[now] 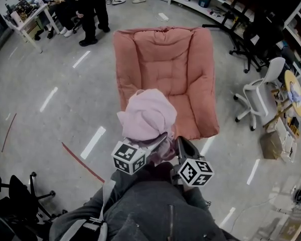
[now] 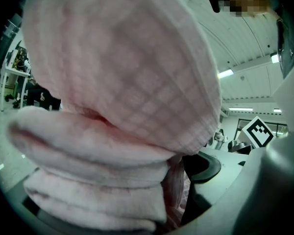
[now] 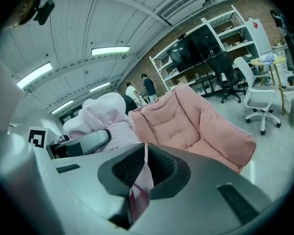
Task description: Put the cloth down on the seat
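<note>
A bundled pale pink cloth (image 1: 148,115) hangs in the air over the front edge of a salmon-pink cushioned seat (image 1: 165,64). My left gripper (image 1: 158,142) is shut on the thick folded part of it. In the left gripper view the cloth (image 2: 117,82) fills almost the whole picture and hides the jaws. My right gripper (image 1: 183,148) sits just right of the left one. Its jaws are shut on a thin strip of the cloth (image 3: 141,182). The right gripper view also shows the bundle (image 3: 100,112) and the seat (image 3: 191,126) beyond it.
A white office chair (image 1: 258,95) stands right of the seat, with a small round table (image 1: 293,92) and boxes behind it. People stand by a table (image 1: 27,21) at the back left. Shelves line the back right. A black chair (image 1: 20,197) is at the lower left.
</note>
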`<move>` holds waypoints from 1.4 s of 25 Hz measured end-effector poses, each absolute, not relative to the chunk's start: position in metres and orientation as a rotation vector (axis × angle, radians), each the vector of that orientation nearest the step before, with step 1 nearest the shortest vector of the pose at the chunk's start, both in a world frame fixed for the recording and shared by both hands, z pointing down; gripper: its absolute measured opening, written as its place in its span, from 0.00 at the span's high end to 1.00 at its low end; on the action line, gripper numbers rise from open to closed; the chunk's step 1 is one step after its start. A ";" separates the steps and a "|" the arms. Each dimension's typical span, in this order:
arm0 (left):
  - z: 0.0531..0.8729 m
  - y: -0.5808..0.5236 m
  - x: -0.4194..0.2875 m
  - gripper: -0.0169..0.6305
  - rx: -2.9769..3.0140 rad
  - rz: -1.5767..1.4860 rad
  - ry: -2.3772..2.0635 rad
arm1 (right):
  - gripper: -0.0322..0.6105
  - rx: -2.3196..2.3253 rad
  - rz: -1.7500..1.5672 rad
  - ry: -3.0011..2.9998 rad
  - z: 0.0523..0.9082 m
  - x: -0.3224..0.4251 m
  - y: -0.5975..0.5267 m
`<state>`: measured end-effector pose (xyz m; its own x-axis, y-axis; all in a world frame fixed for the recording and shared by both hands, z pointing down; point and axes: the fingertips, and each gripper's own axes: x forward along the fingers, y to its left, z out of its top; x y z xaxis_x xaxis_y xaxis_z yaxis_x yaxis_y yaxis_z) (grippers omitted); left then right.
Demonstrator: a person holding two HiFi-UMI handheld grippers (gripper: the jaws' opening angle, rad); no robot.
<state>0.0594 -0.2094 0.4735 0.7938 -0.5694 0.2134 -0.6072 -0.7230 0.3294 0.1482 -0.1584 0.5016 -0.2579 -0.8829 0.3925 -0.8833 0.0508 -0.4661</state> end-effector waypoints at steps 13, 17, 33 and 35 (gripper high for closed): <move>0.477 -0.239 0.043 0.34 2.465 0.172 -1.184 | 0.91 1.657 0.990 -2.391 0.499 0.156 -0.208; 0.473 -0.249 0.036 0.34 2.407 0.187 -1.288 | 0.91 1.561 0.994 -2.437 0.498 0.157 -0.231; 0.540 -0.262 -0.036 0.35 2.054 0.481 -1.463 | 0.91 1.355 0.940 -2.488 0.526 0.099 -0.323; 0.555 -0.263 -0.042 0.35 2.030 0.503 -1.458 | 0.91 1.343 0.976 -2.471 0.536 0.093 -0.323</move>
<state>-0.0416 -0.2627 0.5548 0.3302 -0.7230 0.6068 -0.9434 -0.2312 0.2379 0.0930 -0.3232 0.5363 -0.5821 -0.6901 0.4301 -0.7977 0.3821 -0.4665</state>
